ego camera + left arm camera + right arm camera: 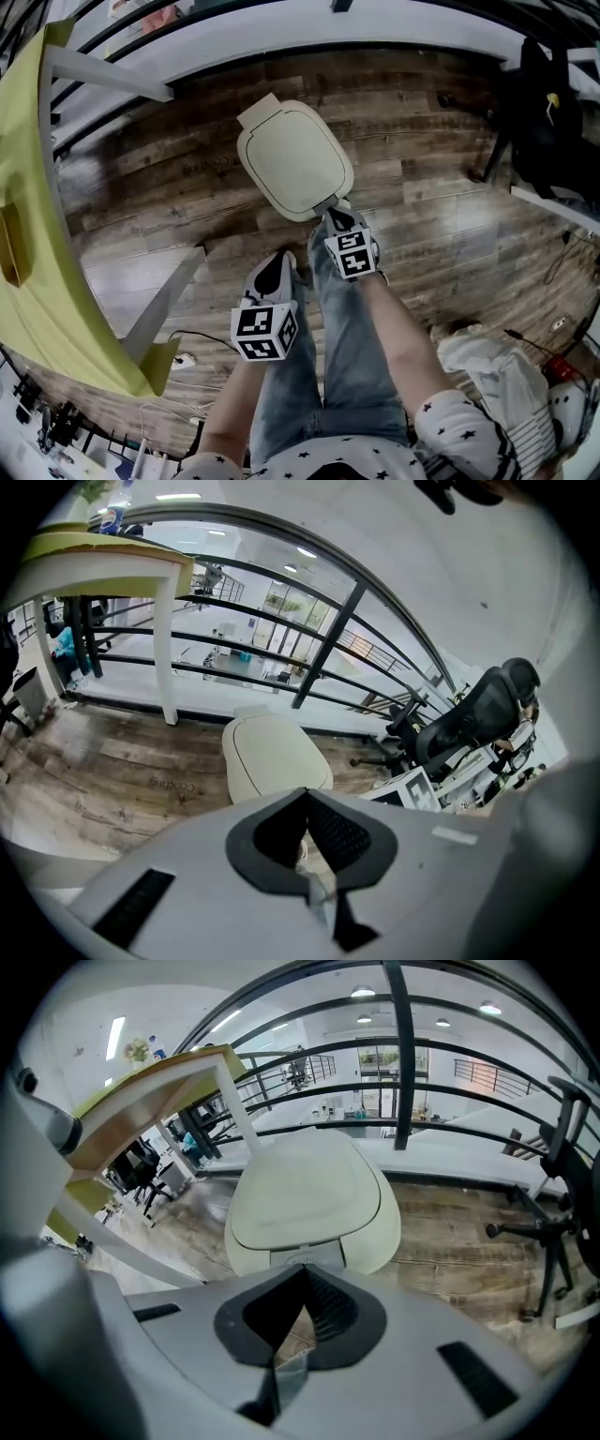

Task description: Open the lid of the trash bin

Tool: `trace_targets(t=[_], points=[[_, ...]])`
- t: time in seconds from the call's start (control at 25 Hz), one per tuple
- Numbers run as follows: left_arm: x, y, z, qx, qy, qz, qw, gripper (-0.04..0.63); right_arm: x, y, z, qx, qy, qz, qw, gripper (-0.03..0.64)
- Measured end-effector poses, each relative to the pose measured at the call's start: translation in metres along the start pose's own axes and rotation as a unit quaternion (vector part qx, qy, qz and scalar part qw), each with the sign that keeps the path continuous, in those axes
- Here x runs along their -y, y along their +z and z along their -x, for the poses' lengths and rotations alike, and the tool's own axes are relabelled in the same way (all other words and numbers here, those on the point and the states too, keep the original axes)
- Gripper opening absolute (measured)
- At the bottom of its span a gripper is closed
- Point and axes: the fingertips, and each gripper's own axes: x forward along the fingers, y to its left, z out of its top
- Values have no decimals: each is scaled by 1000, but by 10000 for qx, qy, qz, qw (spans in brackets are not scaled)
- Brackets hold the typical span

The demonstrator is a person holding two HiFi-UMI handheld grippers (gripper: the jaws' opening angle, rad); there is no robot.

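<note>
— What are you counting down there?
— I'm counting one trash bin [293, 159] and two grippers: the left gripper [279, 261] and the right gripper [337, 210].
— Anything else showing?
— One yellow table [28, 234] and one black office chair [539, 122] are showing. Two marker cubes [265, 333] are riding the grippers.

The lid [292, 159] hides the bin's body (from above).

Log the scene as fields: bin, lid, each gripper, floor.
bin: cream oval plastic trash bin, upright on the brown wood-plank floor
lid: lid closed, flat on the bin
right gripper: right gripper jaws together, empty, tip at the bin's near edge; contact unclear
left gripper: left gripper jaws together, empty, farther from the bin
task: lid not yet opened
</note>
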Motion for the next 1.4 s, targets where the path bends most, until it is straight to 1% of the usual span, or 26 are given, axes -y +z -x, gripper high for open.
trace_targets(t=[0.16,0.36,0.52,0.68,0.96,1.12,1.4], points=[[0,0,0,-3,-13,19,10000,8,0,-4,-1,-155,52,-67,9998,-6],[-1,1,2,14,-3,26,10000,8,0,-4,-1,-208,125,-339,9991,-6],[0,2,3,23,-2,4,10000,8,-1,-2,-1,-191,88,-278,9994,-6],[-1,3,5,22,-7,-8,10000,8,-1,-1,0,-209,24,-340,9992,-6],[3,4,10,24,-27,-53,10000,8,-4,2,4,-315,53,-300,9990,-6],[7,6,14,51,-51,-93,9999,8,-10,12,12,-130,102,-230,9996,-6],[15,12,30,73,-111,-188,9997,8,-28,32,40,195,166,-279,9993,-6]])
